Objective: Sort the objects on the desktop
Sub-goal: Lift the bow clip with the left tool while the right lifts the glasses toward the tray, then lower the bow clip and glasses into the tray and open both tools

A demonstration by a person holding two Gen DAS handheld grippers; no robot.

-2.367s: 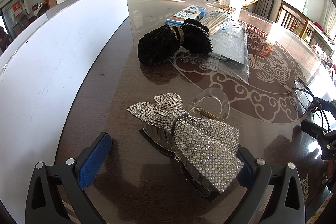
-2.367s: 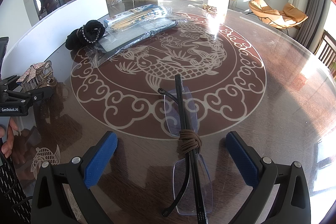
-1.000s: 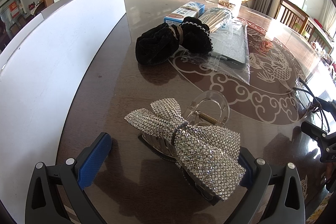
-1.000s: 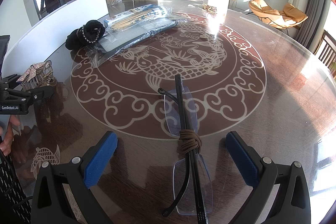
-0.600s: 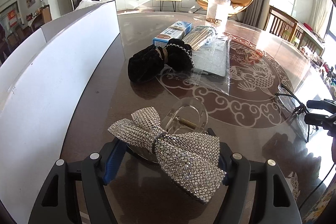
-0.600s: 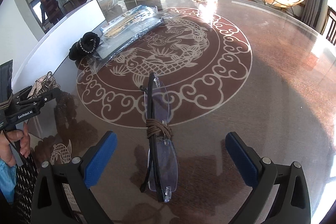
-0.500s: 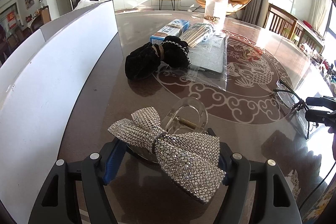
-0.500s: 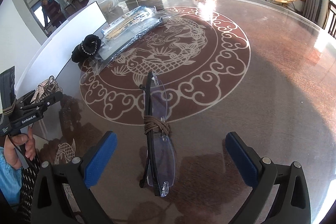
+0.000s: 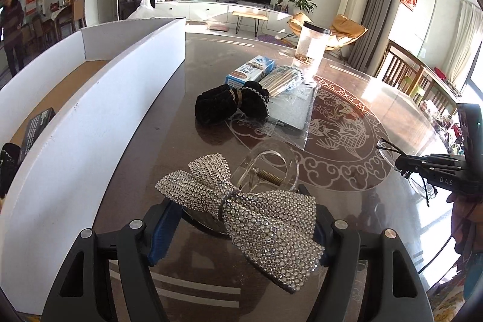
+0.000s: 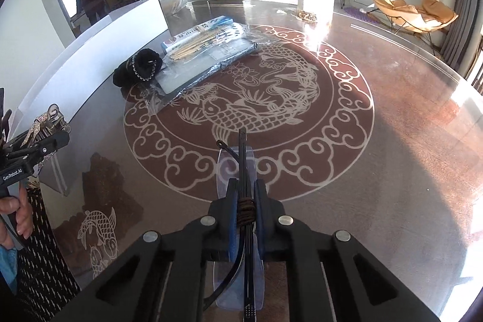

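Note:
My left gripper is shut on a rhinestone bow hair claw and holds it above the glass-topped table. The clip also shows at the left edge of the right wrist view. My right gripper is shut on folded rimless glasses with a brown cord wound around them, lifted off the table; they also show in the left wrist view. A long white box stands along the table's left side, with a dark card and a black item inside.
A black velvet scrunchie lies mid-table beside a blue-white carton, a pack of chopsticks and a clear bag with a grey sheet. A clear jar stands farther back. Chairs line the right side.
My right gripper closed on the glasses and lifted them. My left gripper, shut on the bow clip, rose higher, so the inside of the white box shows.

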